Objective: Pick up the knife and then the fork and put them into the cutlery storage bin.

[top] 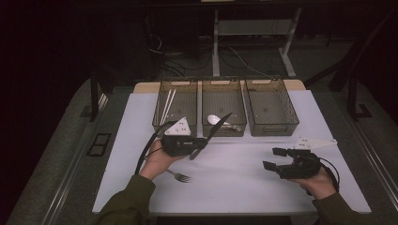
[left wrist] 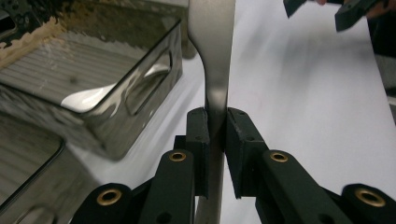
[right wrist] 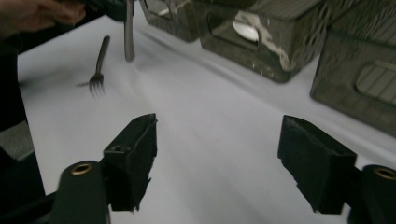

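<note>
My left gripper [top: 199, 145] is shut on a long metal utensil [top: 218, 125], a knife by its pointed tip, which slants up toward the middle bin [top: 224, 84]. The left gripper view shows the pads [left wrist: 198, 128] pinching its narrow neck [left wrist: 215, 93]. A metal fork [top: 179, 176] lies on the white mat under my left hand, and shows too in the right gripper view [right wrist: 98, 70]. My right gripper [top: 271, 158] hovers open over the mat at the right, jaws wide with nothing between them [right wrist: 219, 158].
Three clear bins stand in a row at the mat's far edge. The left bin [top: 159, 117] holds white sticks [top: 168, 105], the middle one a white spoon [top: 213, 119], and the right bin [top: 272, 84] looks bare. Bare white mat [top: 234, 178] lies between the hands.
</note>
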`<state>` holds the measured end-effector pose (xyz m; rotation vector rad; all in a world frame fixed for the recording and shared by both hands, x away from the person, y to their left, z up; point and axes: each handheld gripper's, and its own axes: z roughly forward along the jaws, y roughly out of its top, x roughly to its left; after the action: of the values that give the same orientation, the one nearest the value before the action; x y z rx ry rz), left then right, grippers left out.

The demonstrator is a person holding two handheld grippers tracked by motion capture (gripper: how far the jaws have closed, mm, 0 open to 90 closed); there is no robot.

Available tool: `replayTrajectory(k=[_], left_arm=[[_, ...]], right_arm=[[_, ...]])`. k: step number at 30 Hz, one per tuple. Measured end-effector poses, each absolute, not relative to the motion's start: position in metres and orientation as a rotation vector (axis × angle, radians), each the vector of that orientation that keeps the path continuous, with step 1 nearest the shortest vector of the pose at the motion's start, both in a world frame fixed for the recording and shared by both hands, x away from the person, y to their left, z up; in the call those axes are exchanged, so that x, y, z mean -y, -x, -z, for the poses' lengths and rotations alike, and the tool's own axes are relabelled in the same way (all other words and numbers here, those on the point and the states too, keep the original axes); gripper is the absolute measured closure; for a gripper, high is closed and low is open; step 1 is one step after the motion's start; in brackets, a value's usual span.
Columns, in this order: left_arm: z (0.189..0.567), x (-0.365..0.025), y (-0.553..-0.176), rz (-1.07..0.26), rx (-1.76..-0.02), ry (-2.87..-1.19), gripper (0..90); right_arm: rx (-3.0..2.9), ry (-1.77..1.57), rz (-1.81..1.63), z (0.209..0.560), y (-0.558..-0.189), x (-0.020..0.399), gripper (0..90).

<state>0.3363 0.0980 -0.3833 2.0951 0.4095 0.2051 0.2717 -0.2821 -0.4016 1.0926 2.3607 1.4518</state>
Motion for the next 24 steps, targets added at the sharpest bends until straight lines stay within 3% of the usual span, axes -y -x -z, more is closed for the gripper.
replayTrajectory(k=[12,24], left_arm=[[0.379,-0.047,-0.325,-0.266,-0.482,-2.039,79.2],[0.382,-0.027,-0.319,-0.333,-0.504,-2.012,79.2]], right_arm=[[-2.314,-1.034,-1.592,0.375,-0.299,0.240,49.8],[-2.304,-1.042,-1.660,0.370,-0.320,0.208,66.1]])
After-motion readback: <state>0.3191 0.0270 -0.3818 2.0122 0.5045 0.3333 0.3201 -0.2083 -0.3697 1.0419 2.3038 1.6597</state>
